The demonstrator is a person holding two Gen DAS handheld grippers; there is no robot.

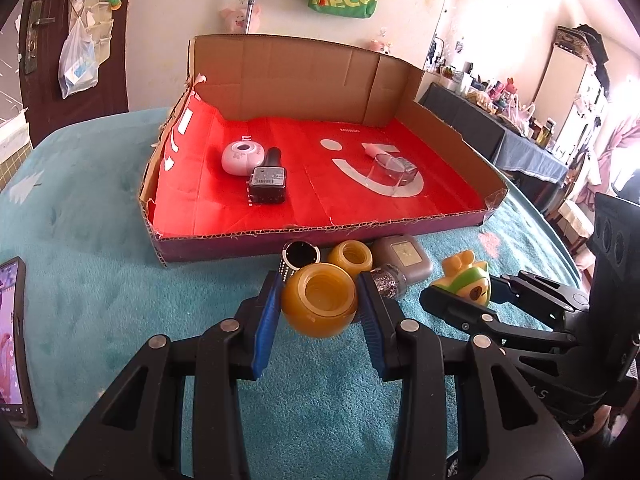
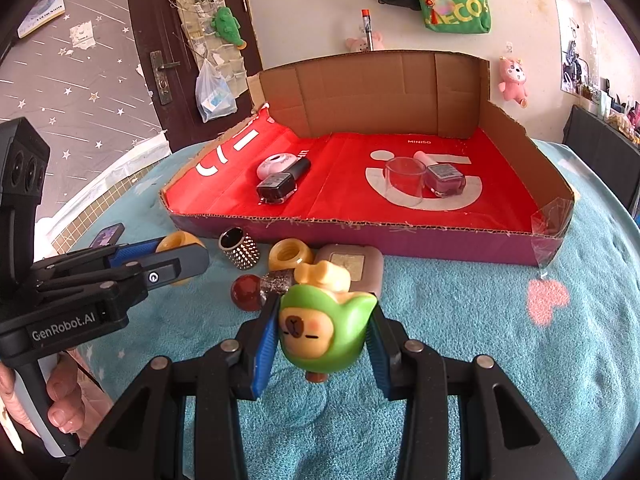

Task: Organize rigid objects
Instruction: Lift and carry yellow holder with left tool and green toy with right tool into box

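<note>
My left gripper (image 1: 320, 292) is shut on a round yellow jar (image 1: 319, 306), blue pads against its sides, just in front of the cardboard tray (image 1: 320, 236). To its right, my right gripper (image 2: 324, 312) is shut on a green capybara toy (image 2: 326, 328). The red-lined tray (image 2: 360, 236) holds a white round case (image 1: 242, 158), a black polish bottle (image 1: 268, 184), a clear cup (image 2: 404, 178) and a pink polish bottle (image 2: 444, 178). Along the tray's front wall lie a second yellow jar (image 1: 351, 258), a studded black cylinder (image 1: 298, 258), a grey compact (image 1: 404, 254) and a glitter bottle (image 1: 386, 280).
Everything rests on a teal fluffy cover (image 2: 500, 360). A phone (image 1: 14, 340) lies at the left edge. A person's hand (image 2: 60, 400) grips the left tool's handle. A door and a wall with hanging bags stand behind the tray.
</note>
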